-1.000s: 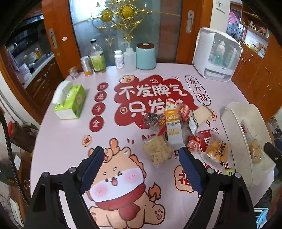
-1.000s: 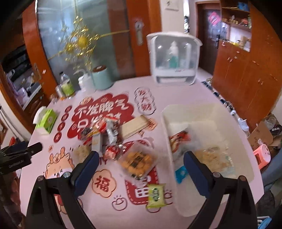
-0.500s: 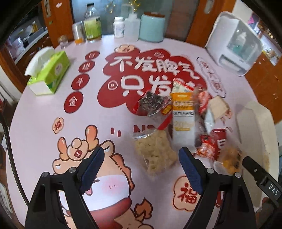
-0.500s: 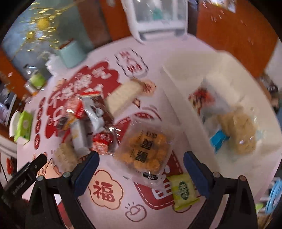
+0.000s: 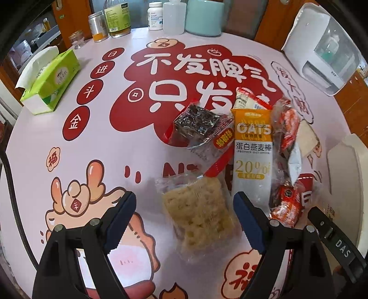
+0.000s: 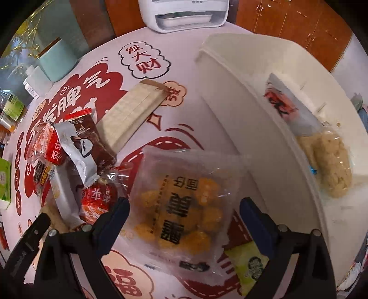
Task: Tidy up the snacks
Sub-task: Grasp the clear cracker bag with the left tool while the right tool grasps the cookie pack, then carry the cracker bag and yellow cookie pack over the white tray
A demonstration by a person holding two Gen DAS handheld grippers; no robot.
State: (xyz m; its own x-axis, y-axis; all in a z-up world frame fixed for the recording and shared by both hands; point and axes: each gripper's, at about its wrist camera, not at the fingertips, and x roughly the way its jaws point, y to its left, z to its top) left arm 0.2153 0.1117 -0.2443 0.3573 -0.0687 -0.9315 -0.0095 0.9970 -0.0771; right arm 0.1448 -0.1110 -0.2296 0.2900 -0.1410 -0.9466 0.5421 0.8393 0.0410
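My left gripper (image 5: pixel 184 211) is open, its jaws on either side of a clear pack of pale rice crackers (image 5: pixel 197 211) on the table. Behind it lie an orange-and-white oat bar (image 5: pixel 253 147), a dark seaweed pack (image 5: pixel 197 124) and red packets (image 5: pixel 285 204). My right gripper (image 6: pixel 184 216) is open, its jaws astride a clear bag of yellow round snacks (image 6: pixel 186 207). A white bin (image 6: pixel 264 96) to the right holds a rice cracker pack (image 6: pixel 331 165) and a red-printed pack (image 6: pixel 280 103).
A green tissue box (image 5: pixel 50 80), bottles and a teal canister (image 5: pixel 204 16) stand at the table's far edge, with a white appliance (image 5: pixel 322 53) at the back right. A wafer block (image 6: pixel 135 110), a brown packet (image 6: pixel 92 138) and a green packet (image 6: pixel 248 262) lie near the right gripper.
Both grippers have moved down and forward toward the table. The rice cracker pack now sits between the left jaws and the yellow snack bag between the right jaws. Both stay open.
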